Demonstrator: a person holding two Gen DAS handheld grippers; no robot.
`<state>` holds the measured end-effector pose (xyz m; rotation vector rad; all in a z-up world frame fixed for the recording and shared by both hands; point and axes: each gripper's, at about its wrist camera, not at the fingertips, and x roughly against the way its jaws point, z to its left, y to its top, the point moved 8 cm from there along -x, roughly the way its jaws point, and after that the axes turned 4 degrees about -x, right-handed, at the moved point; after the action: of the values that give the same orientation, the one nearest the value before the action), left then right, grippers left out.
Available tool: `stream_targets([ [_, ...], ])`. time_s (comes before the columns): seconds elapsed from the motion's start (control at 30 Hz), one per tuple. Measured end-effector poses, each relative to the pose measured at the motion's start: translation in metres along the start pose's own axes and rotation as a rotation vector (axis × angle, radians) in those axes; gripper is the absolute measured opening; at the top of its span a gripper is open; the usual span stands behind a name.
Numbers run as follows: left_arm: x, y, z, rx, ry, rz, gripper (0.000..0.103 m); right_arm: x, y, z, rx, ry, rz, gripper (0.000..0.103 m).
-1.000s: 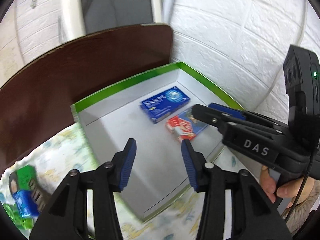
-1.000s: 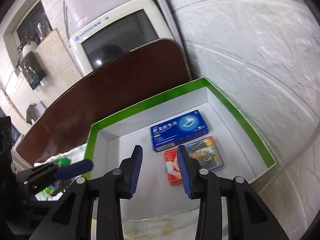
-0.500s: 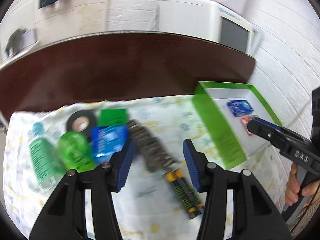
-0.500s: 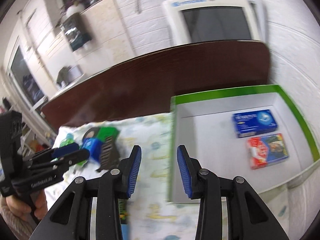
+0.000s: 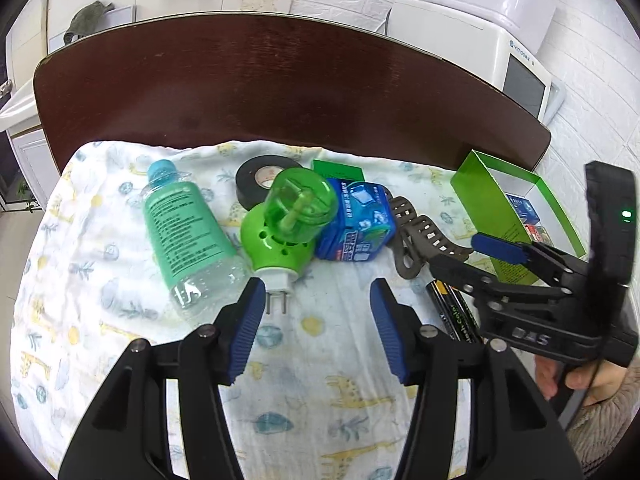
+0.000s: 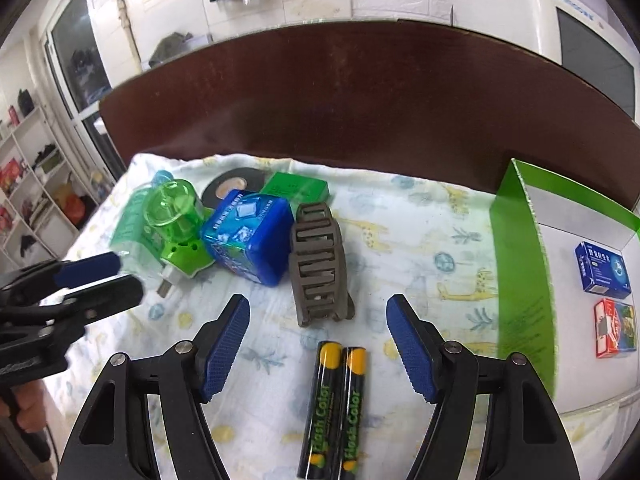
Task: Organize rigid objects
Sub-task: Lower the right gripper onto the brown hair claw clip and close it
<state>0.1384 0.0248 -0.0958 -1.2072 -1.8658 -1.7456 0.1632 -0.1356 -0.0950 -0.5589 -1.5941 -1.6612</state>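
Over the patterned cloth [image 6: 420, 240] on the surface, both tongs are empty and aimed down at the loose pile.

Right tongs [image 6: 318, 344]: jaws have just been opening, now wide, nothing between them. Grey clip [image 6: 318, 268] sits just ahead of them, two batteries [image 6: 334, 412] side by side right under them.

Left tongs [image 5: 318, 328]: half open, also just been widening, nothing gripped. Plug-in green vaporizer [image 5: 286, 224] is straight ahead, prongs near the left pad [image 5: 248, 320]. It touches the blue tub [image 5: 356, 222]; a clear bottle [image 5: 186, 232] lies beside it on the other side, a roll of black tape [image 5: 260, 176] and a green box [image 6: 296, 188] behind.

Green tray [image 6: 520, 280] is at the right edge and already holds a blue packet [image 6: 604, 268] and a red packet [image 6: 614, 326]. Most items are still on the cloth, so the job is early on.

Step in hand looks like reaching for the next pick. Likely next: right drops onto the clip or batteries, left onto the vaporizer. The vaporizer is rounded and leans on its neighbours, so grip the body squarely or it will roll out.
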Motion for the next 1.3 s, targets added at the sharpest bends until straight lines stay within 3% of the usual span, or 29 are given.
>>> stream_targets([
  [0.07, 0.001, -0.001, 0.001, 0.003, -0.006, -0.004, 0.053, -0.009, 0.002, -0.001, 0.002, -0.023, -0.012, 0.073],
  [0.1, 0.001, -0.002, 0.001, 0.004, -0.008, -0.003, 0.053, -0.013, 0.003, -0.003, -0.004, -0.033, -0.018, 0.068],
  [0.13, 0.001, -0.003, 0.002, 0.004, -0.01, -0.003, 0.053, -0.016, 0.004, -0.005, -0.016, -0.036, -0.024, 0.04],
  [0.17, 0.0, -0.004, 0.002, 0.004, -0.013, -0.003, 0.053, -0.018, 0.004, -0.006, -0.036, -0.014, -0.012, 0.035],
  [0.3, -0.003, -0.008, 0.001, 0.004, -0.018, 0.008, 0.053, -0.011, 0.003, -0.005, -0.011, -0.007, -0.001, 0.035],
  [0.6, 0.002, -0.01, 0.005, 0.036, -0.015, 0.002, 0.053, 0.057, -0.012, 0.011, 0.075, 0.172, -0.077, 0.035],
  [0.77, 0.013, -0.02, 0.013, 0.067, -0.018, 0.004, 0.054, 0.077, -0.032, 0.04, 0.061, 0.441, -0.064, 0.035],
  [0.9, 0.02, -0.031, 0.023, 0.088, 0.014, 0.014, 0.057, 0.07, -0.052, 0.064, 0.119, 0.538, -0.058, 0.035],
  [1.13, 0.024, -0.046, 0.022, 0.089, 0.017, 0.046, 0.057, 0.047, -0.081, 0.05, 0.081, 0.442, 0.031, 0.036],
  [1.23, 0.019, -0.048, 0.014, 0.078, -0.012, 0.058, 0.057, 0.052, -0.087, 0.03, 0.065, 0.342, 0.024, 0.048],
  [1.3, 0.015, -0.047, 0.007, 0.072, -0.03, 0.065, 0.057, 0.052, -0.087, 0.017, 0.048, 0.288, 0.018, 0.05],
])
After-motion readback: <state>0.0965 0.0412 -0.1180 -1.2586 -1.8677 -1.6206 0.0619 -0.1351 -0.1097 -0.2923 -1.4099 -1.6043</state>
